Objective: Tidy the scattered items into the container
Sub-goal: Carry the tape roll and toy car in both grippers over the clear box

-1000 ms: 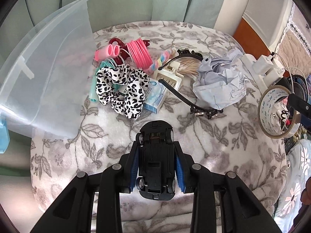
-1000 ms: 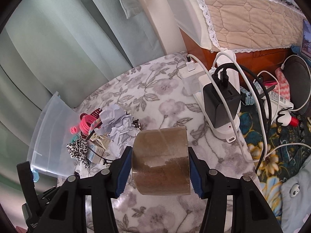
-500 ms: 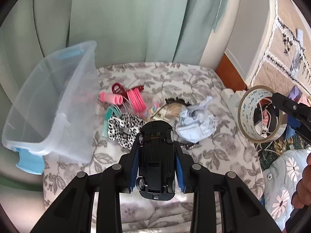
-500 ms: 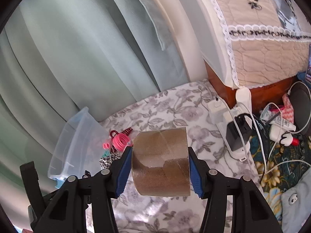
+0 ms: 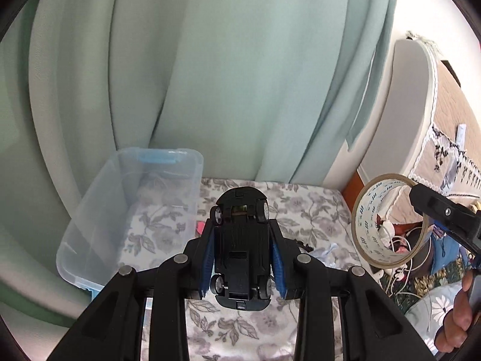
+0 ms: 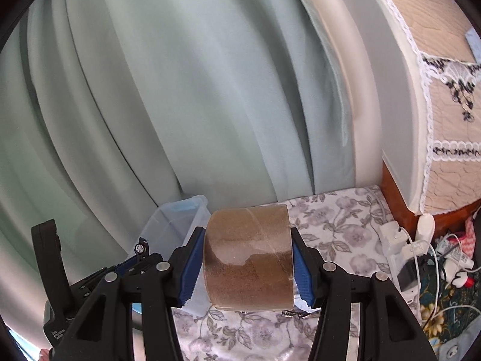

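My left gripper (image 5: 242, 240) is shut on a black toy car (image 5: 240, 249), held underside up above the floral cloth. The clear plastic container (image 5: 90, 240) with blue handles stands empty to the left of the car. My right gripper (image 6: 248, 255) is shut on a brown tape roll (image 6: 248, 255); the roll also shows in the left wrist view (image 5: 387, 222) at the right. In the right wrist view the container (image 6: 180, 210) lies behind and left of the roll, and the left gripper (image 6: 132, 267) is at lower left. The scattered items are mostly hidden behind the car.
A floral-cloth table (image 5: 300, 210) carries everything. Green curtains (image 5: 210, 75) hang behind it. A power strip with chargers and cables (image 6: 402, 258) lies at the table's right edge. A wooden cabinet with a lace cover (image 6: 436, 150) stands at the right.
Both grippers have risen and tilted up with their loads. The container now stands upright and farther below. The pile of scattered items has dropped out of sight behind the car and the roll.
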Available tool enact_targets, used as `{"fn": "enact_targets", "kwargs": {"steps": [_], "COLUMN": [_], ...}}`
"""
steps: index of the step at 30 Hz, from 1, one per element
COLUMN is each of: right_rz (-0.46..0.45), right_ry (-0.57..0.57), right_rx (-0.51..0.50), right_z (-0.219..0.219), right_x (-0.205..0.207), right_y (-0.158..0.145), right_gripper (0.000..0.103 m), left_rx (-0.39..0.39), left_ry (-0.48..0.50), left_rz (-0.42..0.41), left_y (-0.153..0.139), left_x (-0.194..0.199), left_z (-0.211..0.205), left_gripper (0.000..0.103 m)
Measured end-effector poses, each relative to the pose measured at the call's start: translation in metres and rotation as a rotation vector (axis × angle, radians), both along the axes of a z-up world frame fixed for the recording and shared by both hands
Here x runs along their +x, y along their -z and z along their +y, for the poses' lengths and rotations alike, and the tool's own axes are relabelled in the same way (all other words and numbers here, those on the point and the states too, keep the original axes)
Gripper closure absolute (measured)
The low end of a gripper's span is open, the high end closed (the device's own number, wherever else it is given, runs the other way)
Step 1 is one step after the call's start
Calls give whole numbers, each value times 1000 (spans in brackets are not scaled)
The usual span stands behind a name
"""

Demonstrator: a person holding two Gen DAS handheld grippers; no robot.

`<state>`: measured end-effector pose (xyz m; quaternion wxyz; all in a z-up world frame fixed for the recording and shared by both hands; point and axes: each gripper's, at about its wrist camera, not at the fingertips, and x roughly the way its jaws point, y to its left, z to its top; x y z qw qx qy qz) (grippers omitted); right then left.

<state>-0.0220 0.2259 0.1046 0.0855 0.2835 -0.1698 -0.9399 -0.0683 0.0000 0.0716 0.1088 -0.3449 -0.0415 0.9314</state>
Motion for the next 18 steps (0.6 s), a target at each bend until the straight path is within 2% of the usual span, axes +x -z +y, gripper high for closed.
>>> {"fn": "enact_targets", "kwargs": {"steps": [5, 18], "right_rz": [8, 12], "right_ry": [-70, -251], "right_rx": [17, 61], "right_z": [-31, -104], "right_x": [-7, -24], "right_y": [-6, -1], "right_gripper": [46, 46], "left_rx": [21, 69], "left_ry": [-61, -201], "left_rz": [23, -8], "left_y": [-3, 15], "left_x": [3, 1], "left_z": [-30, -94], "left_gripper": [69, 69]}}
